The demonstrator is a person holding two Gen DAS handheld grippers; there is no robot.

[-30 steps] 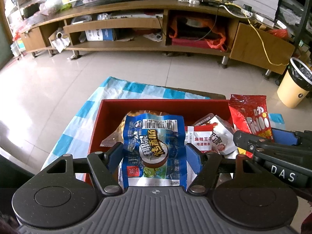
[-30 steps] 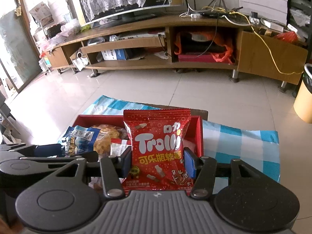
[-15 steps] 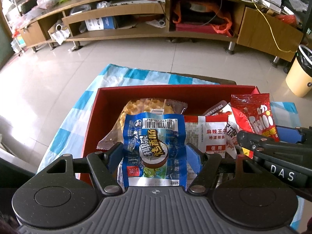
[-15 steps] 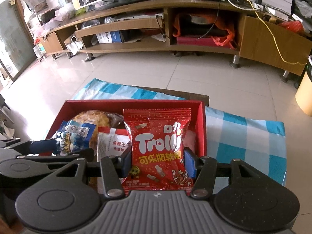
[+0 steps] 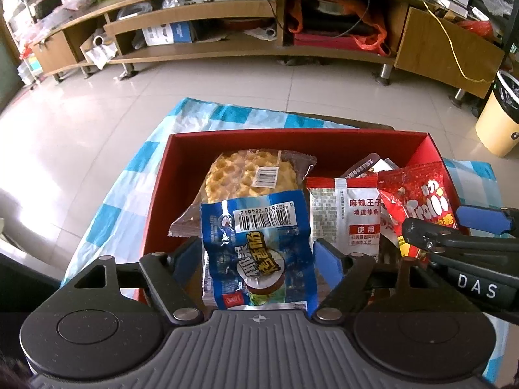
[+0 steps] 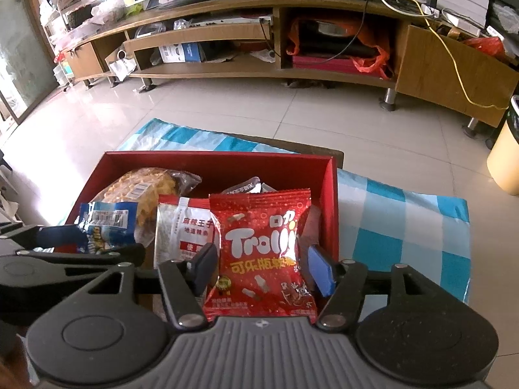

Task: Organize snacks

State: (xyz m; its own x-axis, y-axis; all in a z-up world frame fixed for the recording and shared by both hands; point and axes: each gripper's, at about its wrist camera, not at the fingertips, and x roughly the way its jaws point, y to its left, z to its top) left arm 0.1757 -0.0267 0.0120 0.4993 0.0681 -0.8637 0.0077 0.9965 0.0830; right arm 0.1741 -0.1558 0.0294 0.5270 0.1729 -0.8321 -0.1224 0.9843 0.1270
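Both packets hang right over the red box (image 5: 162,175) for dropping in: left gripper (image 5: 258,259) has just been opening around the blue packet (image 5: 259,249), right gripper (image 6: 261,267) likewise around the Trolli bag (image 6: 259,246), pads now clear.

Home living room: TV cabinet (image 6: 259,42)
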